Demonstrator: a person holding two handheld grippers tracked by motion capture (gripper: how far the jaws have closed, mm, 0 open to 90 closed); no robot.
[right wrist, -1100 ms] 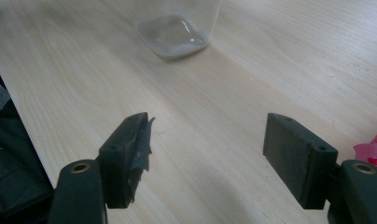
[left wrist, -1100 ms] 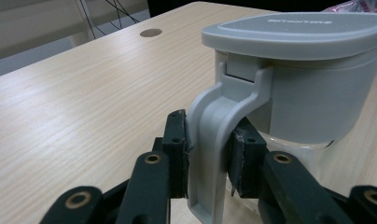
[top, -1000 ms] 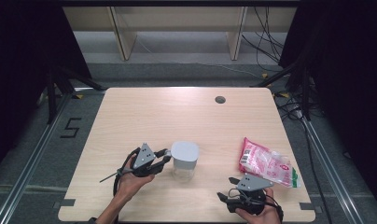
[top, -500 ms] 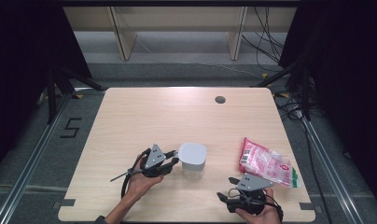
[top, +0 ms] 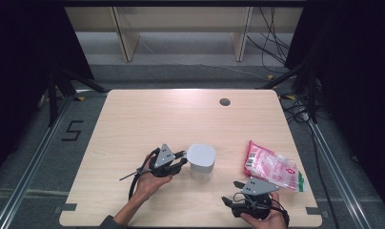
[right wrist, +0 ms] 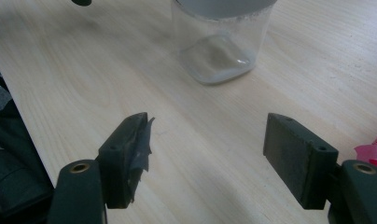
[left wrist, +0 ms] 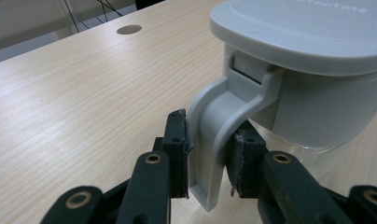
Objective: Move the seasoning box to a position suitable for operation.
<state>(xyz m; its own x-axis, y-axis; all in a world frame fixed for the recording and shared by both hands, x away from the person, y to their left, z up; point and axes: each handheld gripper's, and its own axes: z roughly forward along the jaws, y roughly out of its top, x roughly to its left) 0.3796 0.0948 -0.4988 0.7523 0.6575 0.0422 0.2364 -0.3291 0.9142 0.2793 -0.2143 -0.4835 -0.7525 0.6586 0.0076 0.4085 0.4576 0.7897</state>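
I clench my left claw [left wrist: 209, 161] on the handle [left wrist: 213, 140] of the lidded jug [top: 200, 161], mid-table. The pink bag [top: 272, 167] lies to the jug's right; my right claw [right wrist: 207, 158] hangs open nearby. Next, probably, lift the jug steadily.

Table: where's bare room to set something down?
Table: the whole far half up to the cable hole is bare, as is the left side. Crowded along the near edge: lidded container, pink packet, both tongs.
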